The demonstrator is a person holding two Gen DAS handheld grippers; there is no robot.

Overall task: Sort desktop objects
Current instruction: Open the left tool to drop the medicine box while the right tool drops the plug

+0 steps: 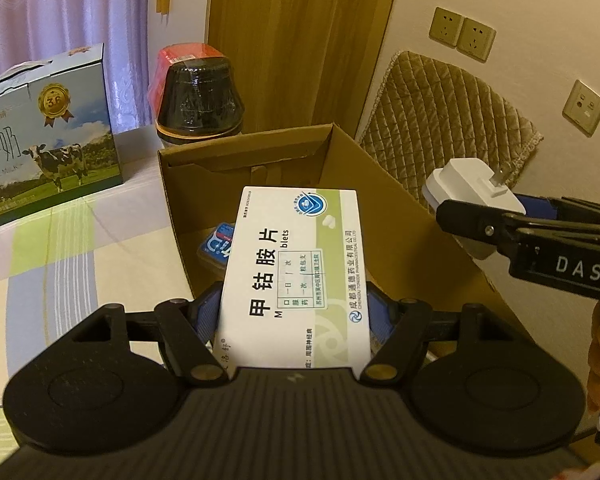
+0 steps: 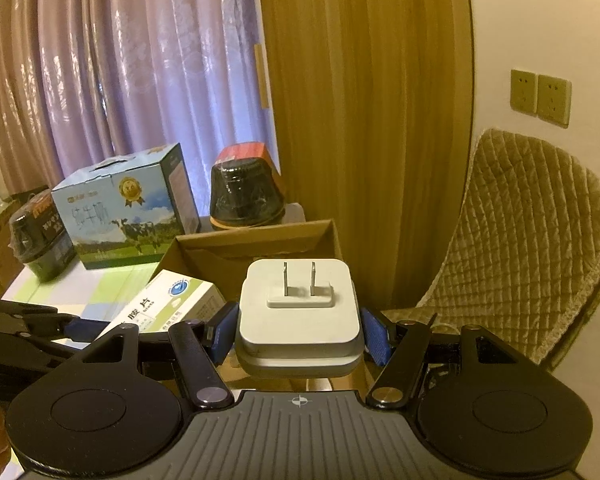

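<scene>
My left gripper [image 1: 296, 312] is shut on a white and green medicine box [image 1: 296, 272], held over the near wall of an open cardboard box [image 1: 380, 216]. A small blue packet [image 1: 216, 244] lies inside that box. My right gripper [image 2: 298, 330] is shut on a white plug-in charger [image 2: 298, 308] with its two prongs pointing up and forward. In the left wrist view the charger [image 1: 472, 184] hangs by the cardboard box's right wall, gripped by the right gripper [image 1: 484, 216]. The right wrist view shows the medicine box [image 2: 168, 304] at lower left and the cardboard box [image 2: 260, 248] beyond.
A blue milk carton [image 1: 48, 140] stands on the checked tablecloth [image 1: 80, 264] at left. A black wrapped jar [image 1: 198, 100] sits behind the cardboard box, another dark jar [image 2: 40, 236] at far left. A chair with a quilted cover [image 2: 532, 248] stands to the right, wall sockets [image 2: 540, 96] above it.
</scene>
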